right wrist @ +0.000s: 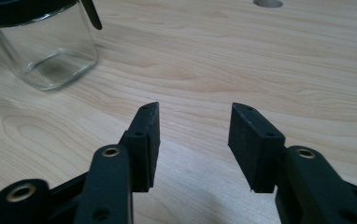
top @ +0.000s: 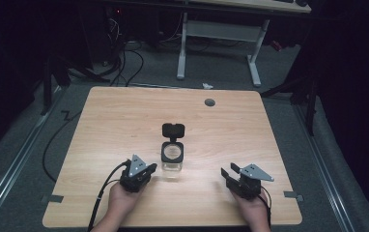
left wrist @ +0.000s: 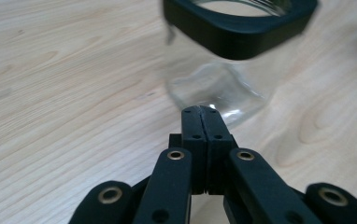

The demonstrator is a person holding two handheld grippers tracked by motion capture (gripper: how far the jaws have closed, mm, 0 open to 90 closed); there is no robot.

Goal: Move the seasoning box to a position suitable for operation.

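wooden table (top: 124, 116) | glass jar (top: 172, 163) upright, lid open | left gripper (top: 149, 169) jaws closed | right gripper (top: 228, 174) jaws apart, empty

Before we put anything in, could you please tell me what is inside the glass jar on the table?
Nothing shows inside the glass jar: through its clear walls and open mouth only the table appears. Its black lid is flipped open behind it.

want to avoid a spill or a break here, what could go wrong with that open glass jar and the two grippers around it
1. The left gripper sits shut with its tip right at the base of the glass jar; a nudge could slide or tip it.
2. The flip lid stands open behind the rim, so a gripper reaching over could catch it and pull the jar over.
3. The right gripper is open with nothing between its jaws, so it gives the jar no steadying.
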